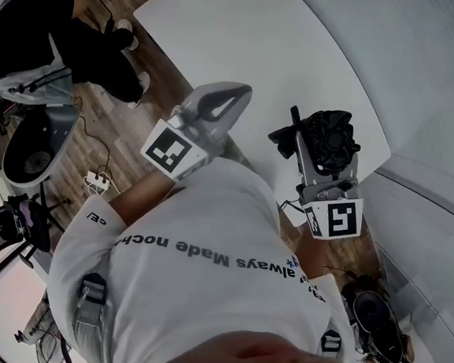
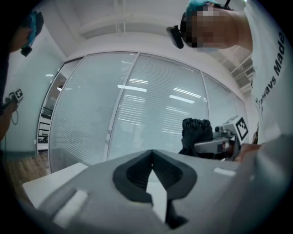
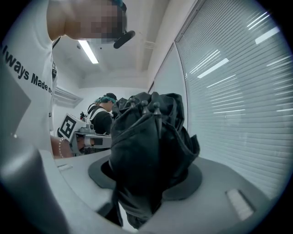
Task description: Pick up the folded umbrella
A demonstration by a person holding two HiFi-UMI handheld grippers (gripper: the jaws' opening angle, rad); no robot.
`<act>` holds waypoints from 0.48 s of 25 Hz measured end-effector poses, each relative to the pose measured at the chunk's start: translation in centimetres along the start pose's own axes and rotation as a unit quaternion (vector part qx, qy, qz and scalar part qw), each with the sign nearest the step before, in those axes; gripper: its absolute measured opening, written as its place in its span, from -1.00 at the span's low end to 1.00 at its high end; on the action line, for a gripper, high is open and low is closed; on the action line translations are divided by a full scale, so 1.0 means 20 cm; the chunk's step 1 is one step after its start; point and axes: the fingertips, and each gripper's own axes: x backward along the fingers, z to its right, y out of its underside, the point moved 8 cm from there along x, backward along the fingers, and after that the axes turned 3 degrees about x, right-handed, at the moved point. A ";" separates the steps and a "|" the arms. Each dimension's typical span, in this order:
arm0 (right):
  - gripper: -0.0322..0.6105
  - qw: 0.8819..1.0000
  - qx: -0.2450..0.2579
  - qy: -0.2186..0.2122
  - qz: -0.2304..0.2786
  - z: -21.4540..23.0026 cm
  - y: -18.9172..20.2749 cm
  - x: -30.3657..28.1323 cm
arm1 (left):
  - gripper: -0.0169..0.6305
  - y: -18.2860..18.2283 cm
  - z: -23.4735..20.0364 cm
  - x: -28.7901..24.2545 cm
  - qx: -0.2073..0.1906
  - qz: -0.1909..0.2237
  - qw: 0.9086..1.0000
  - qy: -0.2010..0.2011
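Right fingers (image 3: 215, 179) pinch black folded fabric umbrella (image 3: 146, 157) between them: likely light, squashy, stiff core; left fingers (image 2: 132, 176) closed, empty.
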 end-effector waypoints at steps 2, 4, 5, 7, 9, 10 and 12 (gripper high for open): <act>-0.22 1.000 0.004 0.004 -0.002 0.00 0.00 0.00 | -0.94 -0.01 0.00 0.00 0.000 0.000 1.000 0.001; -0.22 1.000 0.008 0.006 0.000 0.00 -0.02 0.00 | -0.94 -0.02 0.00 0.00 0.001 -0.002 1.000 0.000; -0.22 1.000 0.009 0.006 0.002 -0.01 -0.02 0.00 | -0.94 -0.03 0.00 0.00 0.001 -0.002 1.000 -0.001; -0.22 1.000 0.012 0.006 0.006 -0.01 -0.04 0.00 | -0.94 -0.04 0.00 0.00 0.002 -0.003 1.000 -0.002; -0.22 1.000 0.013 0.005 0.010 -0.01 -0.04 -0.01 | -0.94 -0.03 0.00 0.00 0.001 -0.005 1.000 -0.002; -0.22 1.000 0.013 0.004 0.010 -0.01 -0.04 -0.01 | -0.94 -0.02 0.00 -0.01 0.000 -0.004 1.000 -0.001; -0.22 1.000 0.012 0.003 0.011 -0.01 -0.04 -0.01 | -0.94 -0.02 0.00 -0.01 -0.001 -0.001 1.000 0.002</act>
